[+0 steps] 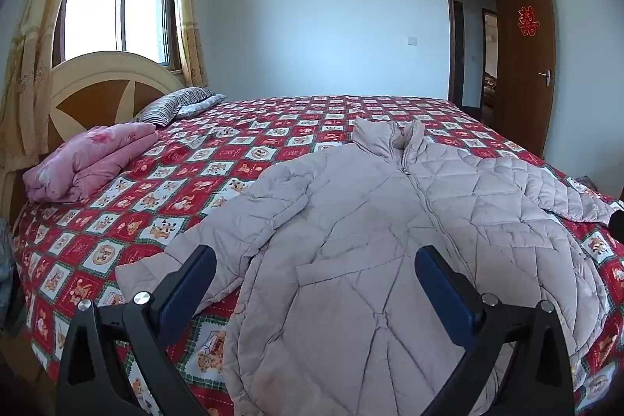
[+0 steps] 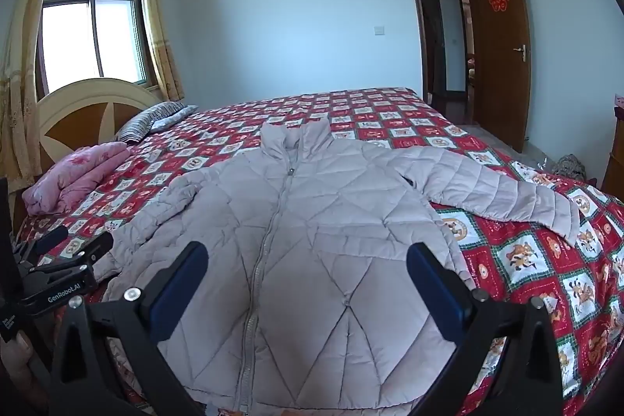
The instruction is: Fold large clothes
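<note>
Here, the pale pinkish-grey quilted puffer jacket (image 2: 312,221) lay spread flat on the bed, front side up, with its zip closed up to the standing collar. Its hem was at the near edge of the bed and the collar pointed to the far side. One sleeve (image 2: 503,193) stretched out to the right over the cover, and the other sleeve (image 1: 218,232) lay bent along the left side of the body. The red patchwork bed cover with cartoon bear squares (image 2: 526,260) was under it.

The left gripper (image 1: 316,260) hovered above the lower left part of the jacket with its blue-padded jaws spread wide and nothing between them. The right gripper (image 2: 306,258) hovered above the lower middle of the jacket, also with jaws wide apart and empty. Neither one touched the cloth.

A folded pink flowered quilt (image 1: 89,162) and a striped pillow (image 1: 171,106) rested near the cream and brown wooden headboard (image 1: 101,92), well apart from the jacket. Behind them was a window with yellow curtains (image 1: 187,6), and a brown wooden door (image 2: 499,45) stood open at the far right.
</note>
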Available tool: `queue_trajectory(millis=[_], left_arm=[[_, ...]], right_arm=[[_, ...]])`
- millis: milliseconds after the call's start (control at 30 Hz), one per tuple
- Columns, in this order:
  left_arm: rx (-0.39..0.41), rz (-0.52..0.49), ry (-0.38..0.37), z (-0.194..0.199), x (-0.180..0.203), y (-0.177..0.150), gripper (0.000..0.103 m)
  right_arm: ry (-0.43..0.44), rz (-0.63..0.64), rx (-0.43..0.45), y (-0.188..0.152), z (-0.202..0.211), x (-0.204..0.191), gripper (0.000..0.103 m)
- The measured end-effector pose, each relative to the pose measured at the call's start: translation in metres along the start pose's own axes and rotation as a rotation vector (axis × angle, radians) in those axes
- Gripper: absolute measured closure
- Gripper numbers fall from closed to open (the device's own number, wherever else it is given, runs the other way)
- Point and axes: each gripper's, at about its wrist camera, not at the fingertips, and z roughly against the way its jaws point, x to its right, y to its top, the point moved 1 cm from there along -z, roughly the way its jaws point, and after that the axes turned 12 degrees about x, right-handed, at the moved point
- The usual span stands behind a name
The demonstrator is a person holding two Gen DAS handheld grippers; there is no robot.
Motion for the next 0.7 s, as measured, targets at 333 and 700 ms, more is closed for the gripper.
queue_trajectory(millis=[333, 700], left_arm=[[-0.024, 0.016, -0.001, -0.007, -0.001, -0.002, 0.001], [-0.013, 0.008, 0.025, -0.008, -0.005, -0.002, 0.001]], right_arm=[[0.003, -0.002, -0.02, -0.003, -0.002, -0.001, 0.0], [0.006, 0.0, -0.044, -0.009, -0.006, -0.001, 0.0]])
